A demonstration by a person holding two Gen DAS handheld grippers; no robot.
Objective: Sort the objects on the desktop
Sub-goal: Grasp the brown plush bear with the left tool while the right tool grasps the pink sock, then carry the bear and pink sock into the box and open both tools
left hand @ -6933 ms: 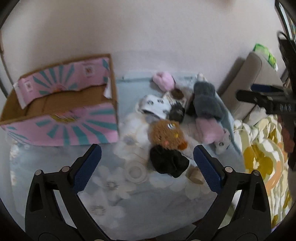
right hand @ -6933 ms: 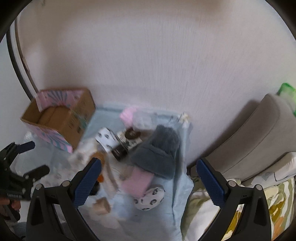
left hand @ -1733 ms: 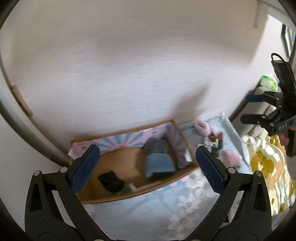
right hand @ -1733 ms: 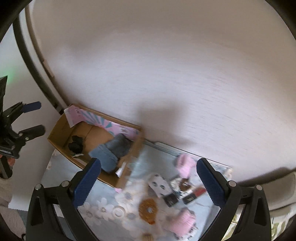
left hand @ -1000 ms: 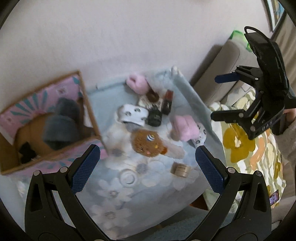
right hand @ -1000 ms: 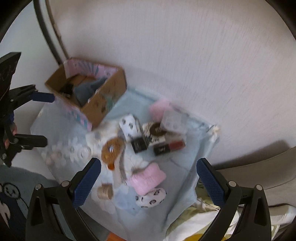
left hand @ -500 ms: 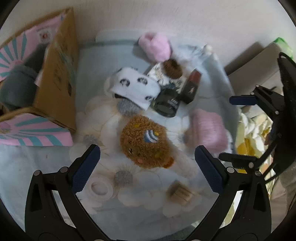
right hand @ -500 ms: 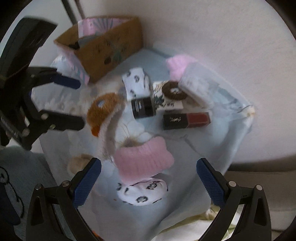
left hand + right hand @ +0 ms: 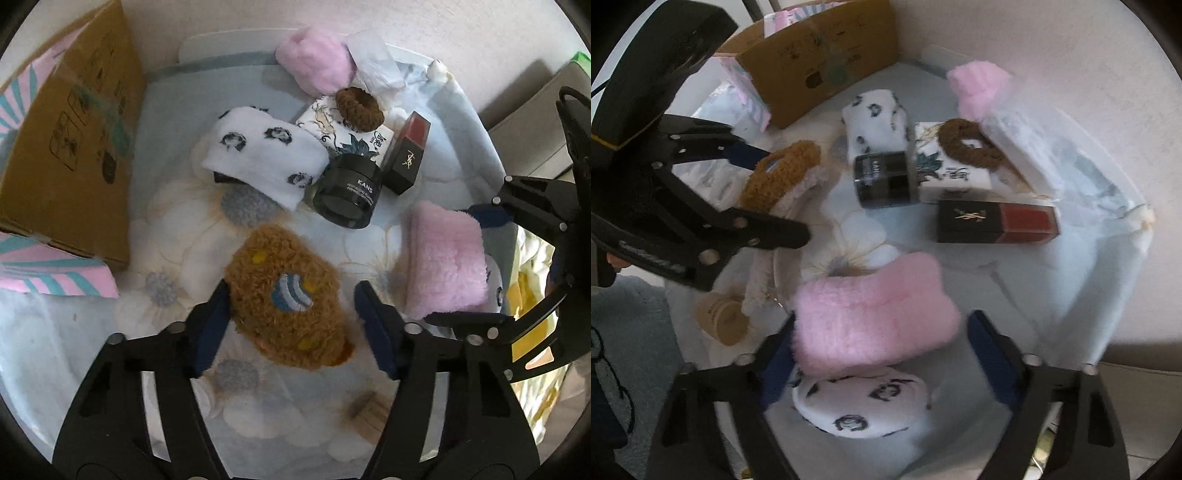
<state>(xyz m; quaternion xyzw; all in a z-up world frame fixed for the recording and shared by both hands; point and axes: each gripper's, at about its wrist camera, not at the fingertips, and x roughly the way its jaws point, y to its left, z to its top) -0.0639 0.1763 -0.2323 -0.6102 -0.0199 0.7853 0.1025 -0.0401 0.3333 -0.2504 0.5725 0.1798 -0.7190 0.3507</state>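
A brown fuzzy sock [image 9: 288, 302] lies on the blue floral cloth [image 9: 177, 229]. My left gripper [image 9: 291, 314] stands over it with the sock between its closing jaws; the left pad touches the fuzz and the right pad stands a little off. A pink fluffy sock [image 9: 871, 321] sits between the closing jaws of my right gripper [image 9: 882, 332], whose right pad also shows a small gap. The cardboard box [image 9: 74, 147] with pink and teal flaps stands at the left.
A white panda-print sock [image 9: 262, 162], black jar [image 9: 347, 188], lipstick box [image 9: 406, 151], brown scrunchie [image 9: 358, 103], patterned white box [image 9: 953, 177] and a second pink fluffy piece [image 9: 314, 62] crowd the far side. A small tan jar [image 9: 724, 317] and another panda sock [image 9: 860, 402] lie near.
Both grippers have dropped close to the cloth. Their jaws have narrowed, the left around the brown sock, the right around the pink sock.
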